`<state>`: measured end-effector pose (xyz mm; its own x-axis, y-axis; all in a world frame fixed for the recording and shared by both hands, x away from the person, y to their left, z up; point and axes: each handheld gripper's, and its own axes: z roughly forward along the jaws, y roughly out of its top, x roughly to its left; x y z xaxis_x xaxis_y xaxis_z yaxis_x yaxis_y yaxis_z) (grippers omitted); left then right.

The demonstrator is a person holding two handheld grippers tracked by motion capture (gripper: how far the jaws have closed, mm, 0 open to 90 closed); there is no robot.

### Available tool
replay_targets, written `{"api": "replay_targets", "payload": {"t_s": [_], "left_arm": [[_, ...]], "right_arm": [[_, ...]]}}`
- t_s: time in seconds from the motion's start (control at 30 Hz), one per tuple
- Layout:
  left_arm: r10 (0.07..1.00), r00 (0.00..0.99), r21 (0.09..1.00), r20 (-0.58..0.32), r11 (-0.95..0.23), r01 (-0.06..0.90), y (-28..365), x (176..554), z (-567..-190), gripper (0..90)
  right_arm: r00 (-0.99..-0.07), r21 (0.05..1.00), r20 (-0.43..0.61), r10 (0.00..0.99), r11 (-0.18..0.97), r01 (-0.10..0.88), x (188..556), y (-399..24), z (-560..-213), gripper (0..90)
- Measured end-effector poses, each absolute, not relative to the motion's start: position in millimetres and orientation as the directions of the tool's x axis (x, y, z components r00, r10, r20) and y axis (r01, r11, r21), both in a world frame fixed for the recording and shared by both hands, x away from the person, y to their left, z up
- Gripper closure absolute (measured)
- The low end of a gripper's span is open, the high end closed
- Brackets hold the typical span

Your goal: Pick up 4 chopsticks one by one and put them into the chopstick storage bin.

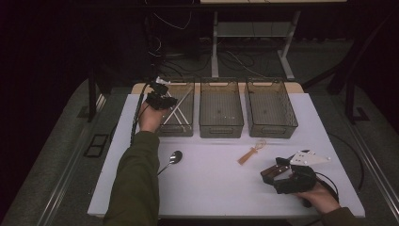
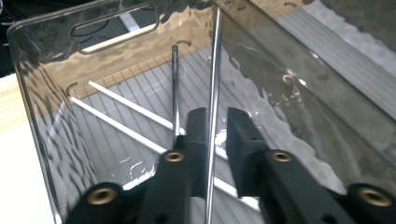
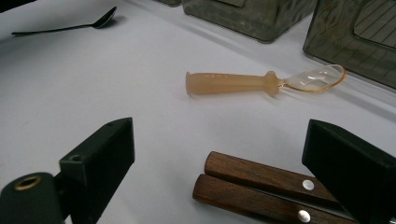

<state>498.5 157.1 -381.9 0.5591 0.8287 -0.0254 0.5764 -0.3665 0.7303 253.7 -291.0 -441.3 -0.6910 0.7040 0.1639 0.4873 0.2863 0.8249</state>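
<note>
Over the left bin (image 1: 184, 123), left gripper (image 1: 165, 100) jaws close-set around a thin metal rod (image 2: 214, 93), contact unclear; white sticks (image 2: 122, 103) lie on that bin's floor. Near of the bins on the bench (image 1: 211, 188): orange spoon (image 3: 261, 82), metal spoon (image 1: 172, 159). Right gripper (image 3: 224, 163) jaws wide apart, straddling two wooden handles (image 3: 261, 184).

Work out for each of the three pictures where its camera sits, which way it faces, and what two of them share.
High view: above the person's side, facing forward and down on the table; forearms, hands, left tool, right tool.
Left gripper view: rides that tool, facing into the left bin; its jaws flank a metal rod.
Right gripper view: rides the right tool, facing across the table; jaws apart.
Shared: amber spoon, wooden handles.
</note>
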Motion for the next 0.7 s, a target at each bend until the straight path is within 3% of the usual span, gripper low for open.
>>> {"api": "replay_targets", "payload": {"t_s": [0.57,0.7], "left_arm": [[0.747,0.653,0.805,-0.125,-0.308,0.507,167,461,-359,44.2],[0.73,0.674,0.814,-0.112,-0.322,0.483,167,447,-356,41.1]], "right_arm": [[-0.694,0.82,0.154,0.703,0.301,0.487,254,-288,-443,9.5],[-0.696,0.821,0.149,0.702,0.305,0.483,254,-288,-443,9.5]]}}
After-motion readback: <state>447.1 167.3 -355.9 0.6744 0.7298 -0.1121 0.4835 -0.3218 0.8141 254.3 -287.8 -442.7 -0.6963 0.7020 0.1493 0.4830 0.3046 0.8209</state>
